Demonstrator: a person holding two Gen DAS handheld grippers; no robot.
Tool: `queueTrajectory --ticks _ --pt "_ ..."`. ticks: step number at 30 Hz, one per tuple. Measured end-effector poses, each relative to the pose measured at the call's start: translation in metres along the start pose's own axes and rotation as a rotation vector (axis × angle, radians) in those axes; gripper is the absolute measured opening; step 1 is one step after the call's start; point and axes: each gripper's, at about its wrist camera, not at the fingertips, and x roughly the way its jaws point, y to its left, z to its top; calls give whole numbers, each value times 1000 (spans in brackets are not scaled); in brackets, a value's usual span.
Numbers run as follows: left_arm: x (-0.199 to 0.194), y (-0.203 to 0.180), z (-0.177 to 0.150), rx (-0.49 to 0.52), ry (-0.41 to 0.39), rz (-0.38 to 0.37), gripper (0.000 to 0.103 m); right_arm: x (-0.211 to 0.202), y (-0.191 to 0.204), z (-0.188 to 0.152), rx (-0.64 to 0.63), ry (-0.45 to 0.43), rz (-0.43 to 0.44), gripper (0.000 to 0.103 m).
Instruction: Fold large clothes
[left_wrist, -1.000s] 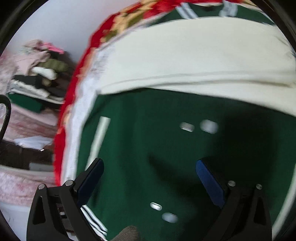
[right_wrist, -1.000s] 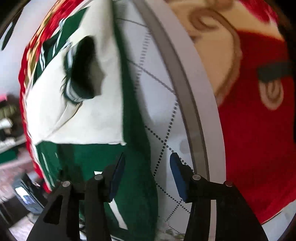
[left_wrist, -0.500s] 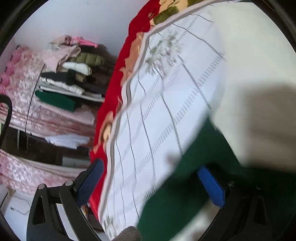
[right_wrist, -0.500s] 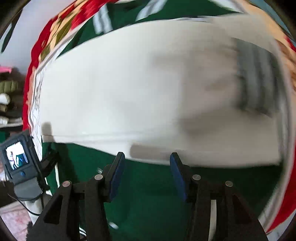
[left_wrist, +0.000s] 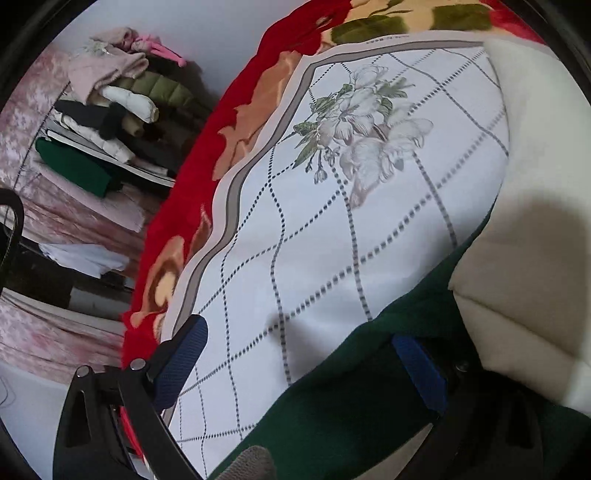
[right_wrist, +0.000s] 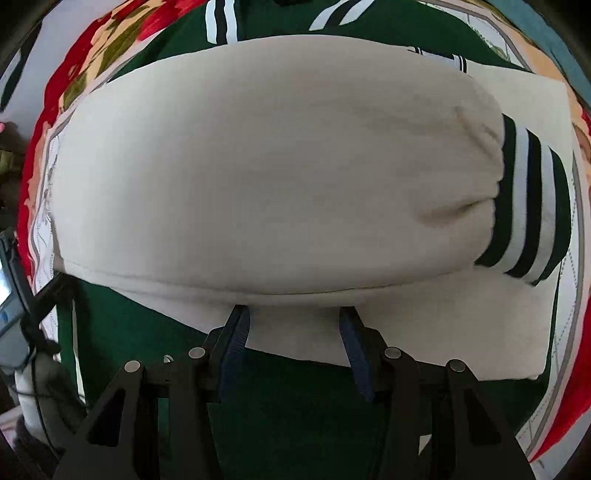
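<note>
1. While the green-and-cream jacket (right_wrist: 280, 177) is lying part-folded on the bed's white quilted sheet (left_wrist: 332, 229), cream sleeves crossed over the green body, the right hand-held gripper (right_wrist: 295, 343) is hovering at the lower sleeve's edge, jaws about half open w/ nothing pinched.
2. Left hand-held gripper (left_wrist: 295, 365) is sitting wide at the jacket's green edge; cloth is draping over one finger, no pinch visible.
3. Risk, as I judge it: thick fleece is looking bulky, so a shallow pinch could be catching only the top layer, dragging the striped cuff (right_wrist: 528, 206) out of place & undoing the fold.
4. Second risk: uneven pull btwn both sides could be skewing the hem.
5. Small print on the sheet border is showing but too tiny to read; no other labels visible.
</note>
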Motion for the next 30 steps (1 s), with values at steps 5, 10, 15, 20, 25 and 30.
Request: queueTrajectory --ticks 5,10,15,20,25,30 --pt "-38 6 -12 33 -70 0 103 -24 -25 -10 44 -20 35 53" --pt "-106 17 -48 17 -98 -98 103 -71 -78 -28 161 -54 59 53" --pt "-162 -30 -104 101 -64 -209 103 -101 -174 -62 227 -26 -56 53" --pt "-165 -108 -149 269 -15 -169 103 -54 -204 -77 206 101 -48 53" --pt "-160 -118 -151 247 -16 -116 103 -43 -218 -82 175 30 -44 8" --pt "-161 -121 -154 273 -50 -99 103 -40 -249 -86 305 21 -36 8"
